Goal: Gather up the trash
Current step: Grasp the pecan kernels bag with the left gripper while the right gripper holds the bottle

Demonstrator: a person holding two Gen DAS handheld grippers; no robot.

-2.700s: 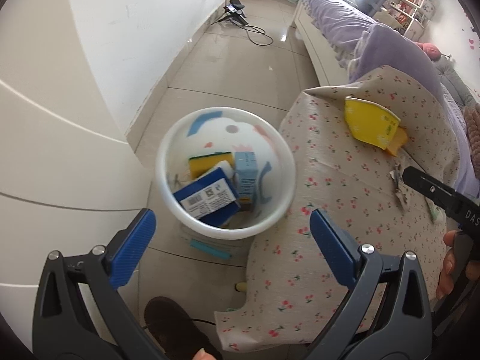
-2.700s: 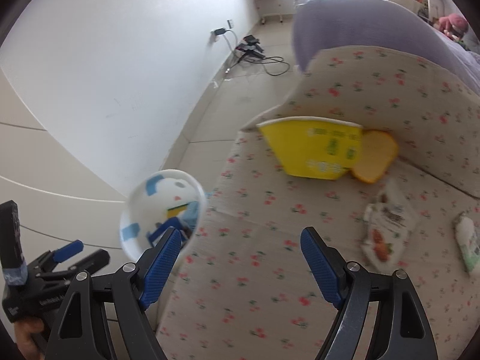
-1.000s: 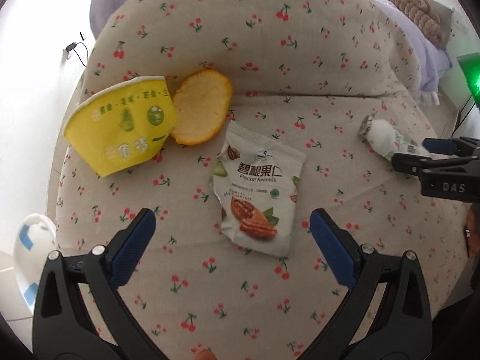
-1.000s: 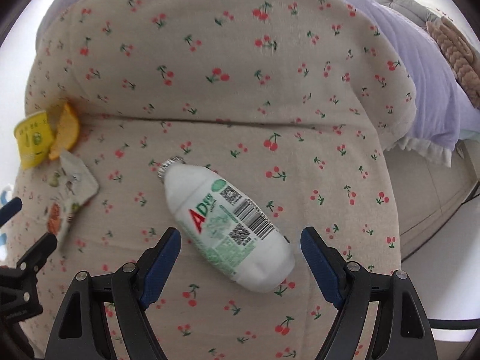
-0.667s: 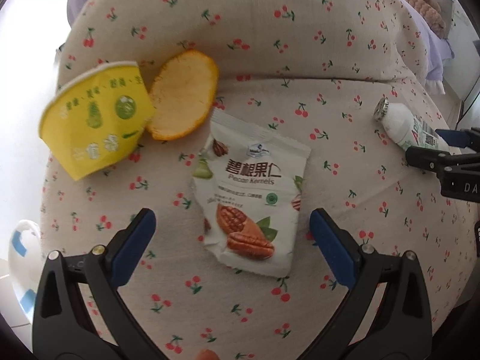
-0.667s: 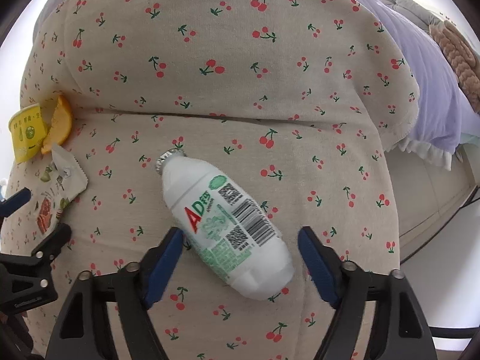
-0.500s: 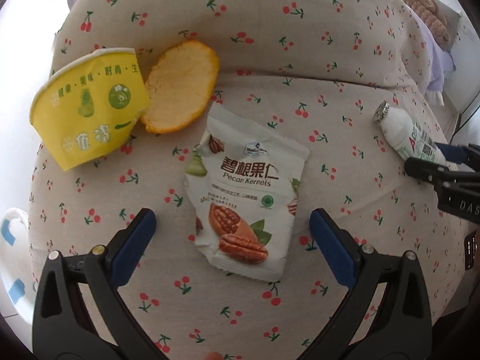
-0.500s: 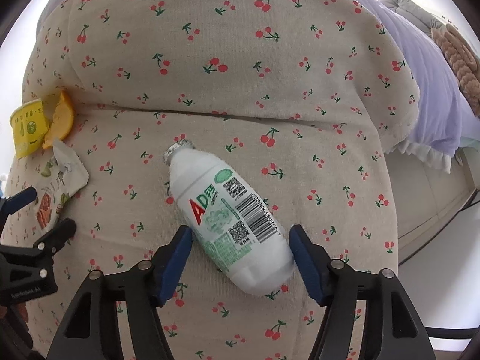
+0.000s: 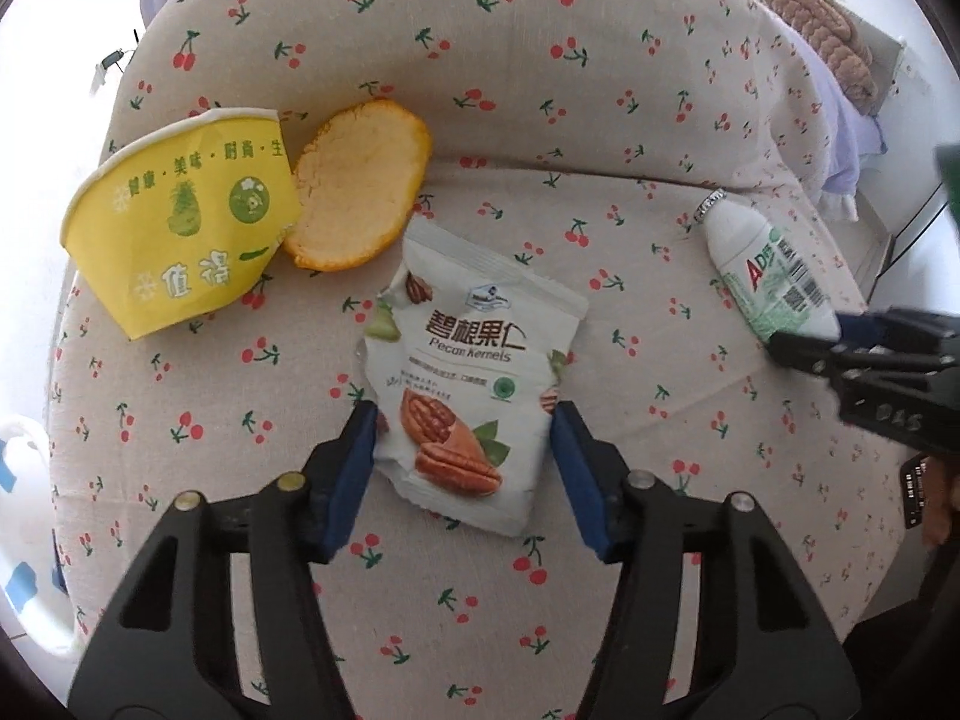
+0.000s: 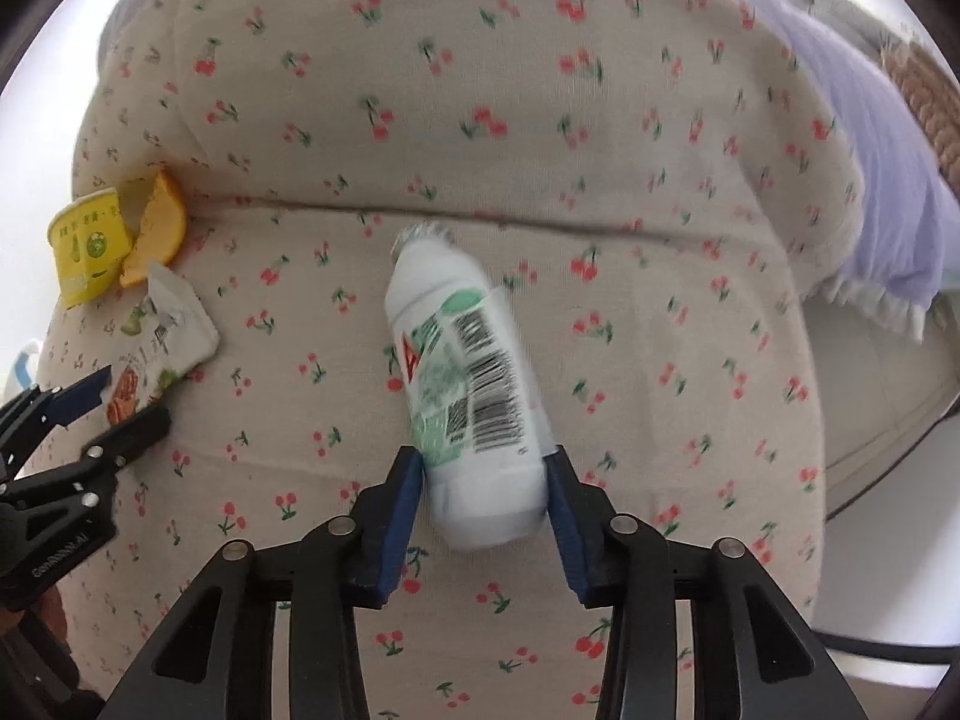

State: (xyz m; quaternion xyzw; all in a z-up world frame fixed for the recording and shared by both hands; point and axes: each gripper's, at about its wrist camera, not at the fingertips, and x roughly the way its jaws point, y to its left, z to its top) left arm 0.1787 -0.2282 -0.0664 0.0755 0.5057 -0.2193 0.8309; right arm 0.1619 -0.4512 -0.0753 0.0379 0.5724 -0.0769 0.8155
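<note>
A pecan snack packet [image 9: 468, 384] lies on the cherry-print sofa seat [image 9: 660, 360]. My left gripper [image 9: 465, 450] has its blue pads against both lower edges of the packet. A white plastic bottle [image 10: 468, 384] lies on the seat, and my right gripper [image 10: 485, 498] is shut on its base. The bottle also shows in the left wrist view [image 9: 762, 264]. A flattened yellow paper cup [image 9: 180, 234] and an orange peel [image 9: 357, 186] lie at the left of the seat. The packet shows in the right wrist view [image 10: 159, 342] too.
The white trash bin's rim [image 9: 24, 516] shows at the far left, beside the sofa. The sofa backrest [image 9: 480, 30] rises behind the trash. A purple blanket [image 10: 870, 138] and the sofa's right edge lie to the right.
Both grippers have closed in: the left around the packet's lower edges, the right onto the bottle's base. The bottle has turned more upright in the right wrist view.
</note>
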